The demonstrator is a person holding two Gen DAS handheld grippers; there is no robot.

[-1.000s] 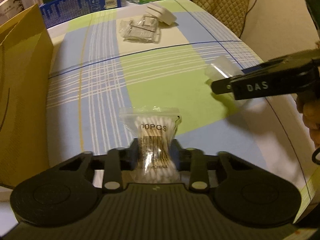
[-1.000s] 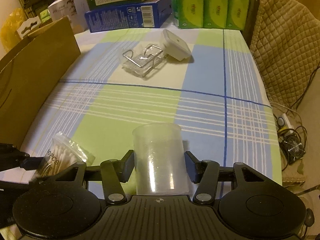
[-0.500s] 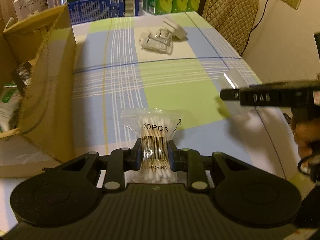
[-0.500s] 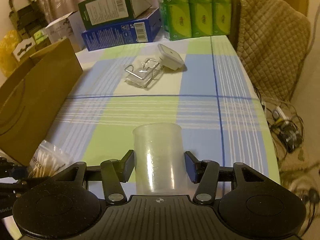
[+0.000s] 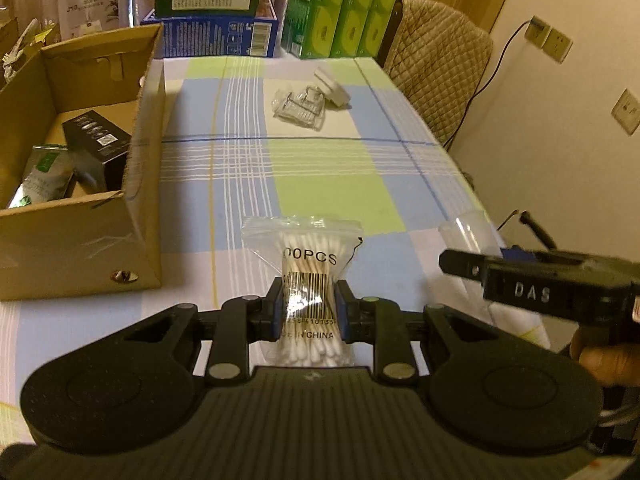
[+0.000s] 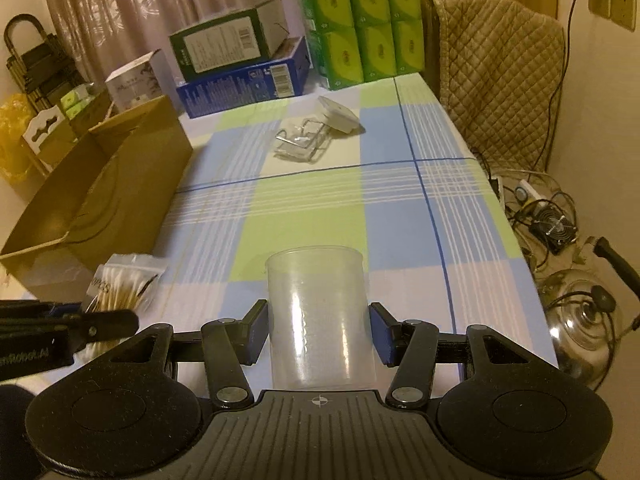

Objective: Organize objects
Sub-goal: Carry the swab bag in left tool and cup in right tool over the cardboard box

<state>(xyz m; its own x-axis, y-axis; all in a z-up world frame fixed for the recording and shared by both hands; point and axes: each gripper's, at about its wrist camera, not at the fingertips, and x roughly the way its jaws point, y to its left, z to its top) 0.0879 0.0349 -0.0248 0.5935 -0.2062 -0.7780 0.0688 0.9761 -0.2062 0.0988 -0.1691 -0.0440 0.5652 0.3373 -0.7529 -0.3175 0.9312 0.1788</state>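
Cardboard box (image 5: 84,236) contents: left view only

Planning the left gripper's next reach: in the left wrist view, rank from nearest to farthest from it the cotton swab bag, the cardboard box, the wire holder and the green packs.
1. cotton swab bag, clamped in the left gripper
2. cardboard box, to the left
3. wire holder, mid-table ahead
4. green packs, at the far edge

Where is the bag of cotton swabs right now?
The bag of cotton swabs is pinched in the left gripper, above the checked tablecloth, right of the cardboard box in the left wrist view.
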